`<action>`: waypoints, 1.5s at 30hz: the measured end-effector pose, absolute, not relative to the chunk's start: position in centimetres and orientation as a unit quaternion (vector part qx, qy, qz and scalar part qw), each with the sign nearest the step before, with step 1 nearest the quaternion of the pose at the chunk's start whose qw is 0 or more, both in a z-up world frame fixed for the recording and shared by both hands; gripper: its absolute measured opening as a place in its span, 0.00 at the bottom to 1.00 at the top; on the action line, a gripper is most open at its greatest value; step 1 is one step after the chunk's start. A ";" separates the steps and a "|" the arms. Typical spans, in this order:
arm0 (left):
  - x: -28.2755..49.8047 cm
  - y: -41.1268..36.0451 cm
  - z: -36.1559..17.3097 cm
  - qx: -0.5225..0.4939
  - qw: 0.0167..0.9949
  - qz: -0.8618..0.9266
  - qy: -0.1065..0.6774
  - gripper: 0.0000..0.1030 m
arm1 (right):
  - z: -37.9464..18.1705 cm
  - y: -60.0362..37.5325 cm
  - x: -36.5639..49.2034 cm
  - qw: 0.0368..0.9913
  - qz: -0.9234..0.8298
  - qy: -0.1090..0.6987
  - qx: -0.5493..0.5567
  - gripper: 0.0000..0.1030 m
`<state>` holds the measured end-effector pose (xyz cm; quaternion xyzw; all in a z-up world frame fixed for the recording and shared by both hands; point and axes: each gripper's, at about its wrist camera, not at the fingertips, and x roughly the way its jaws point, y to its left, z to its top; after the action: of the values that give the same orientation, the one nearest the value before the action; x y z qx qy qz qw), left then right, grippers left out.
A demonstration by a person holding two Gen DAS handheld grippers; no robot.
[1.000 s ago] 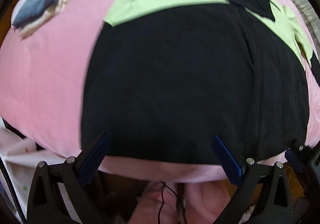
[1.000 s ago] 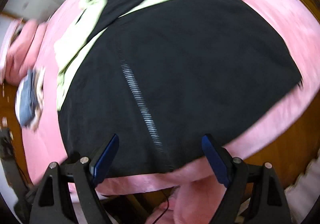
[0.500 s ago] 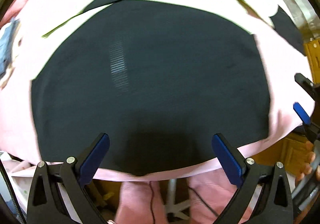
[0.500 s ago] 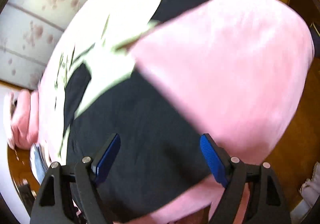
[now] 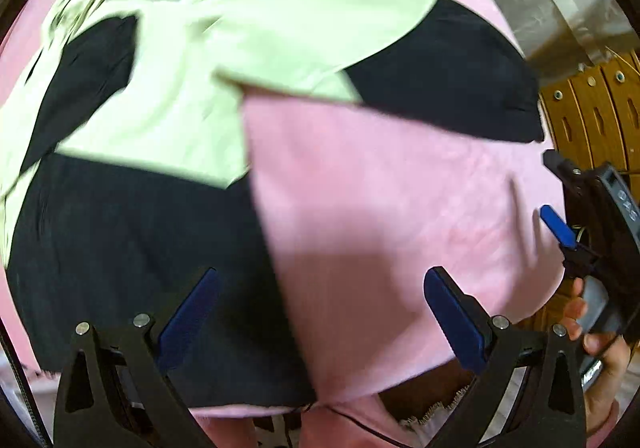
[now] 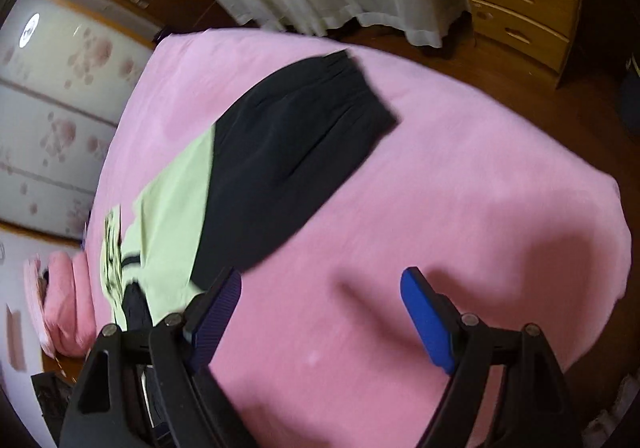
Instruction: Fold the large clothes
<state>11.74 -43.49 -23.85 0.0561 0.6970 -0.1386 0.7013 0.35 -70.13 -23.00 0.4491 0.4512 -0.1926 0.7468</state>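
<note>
Left tongs (image 5: 320, 312) gape wide over a pink bed (image 5: 400, 207). Black-and-lime jacket (image 5: 132, 232) spread left and far, one black sleeve (image 5: 448, 87) reaching far right. Right tongs (image 5: 560, 203), hand-held, at right edge; wooden drawers (image 5: 592, 119) beyond.

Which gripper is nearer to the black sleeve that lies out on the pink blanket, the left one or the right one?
The right. The right gripper has its left fingertip close to the black sleeve. The left gripper hangs over the jacket's black body, farther from the sleeve.

Both claws now toward sleeve (image 6: 296, 151)
</note>
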 end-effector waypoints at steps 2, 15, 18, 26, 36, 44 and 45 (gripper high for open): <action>12.5 -45.1 -24.0 0.059 0.705 -0.143 0.692 0.98 | -24.1 -71.8 0.8 0.735 -0.209 0.447 0.465 0.78; 15.8 -46.8 -25.7 0.011 0.689 -0.161 0.706 0.98 | -28.5 -76.6 4.9 0.716 -0.215 0.362 0.557 0.12; 16.2 -45.8 -25.5 0.026 0.693 -0.159 0.702 0.98 | -28.0 -76.9 5.0 0.724 -0.208 0.346 0.559 0.08; 17.7 -40.2 -23.3 0.024 0.721 -0.140 0.679 0.98 | -21.5 -73.6 5.6 0.804 -0.210 0.262 0.492 0.07; 18.2 -24.3 -20.3 -0.021 0.774 -0.102 0.624 0.98 | -11.1 -60.0 9.7 0.900 -0.137 0.199 0.362 0.07; 18.7 -10.0 -19.4 -0.006 0.790 -0.082 0.608 0.98 | -9.5 -43.4 14.4 0.911 -0.088 0.208 0.345 0.07; 19.0 -7.6 -19.3 -0.012 0.789 -0.080 0.609 0.98 | -10.1 -40.6 15.4 0.910 -0.083 0.221 0.341 0.07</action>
<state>18.95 -7.65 -19.33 -0.0116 0.6090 -0.0800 0.7890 15.38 -40.64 -10.07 0.3405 0.2210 -0.0834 0.9101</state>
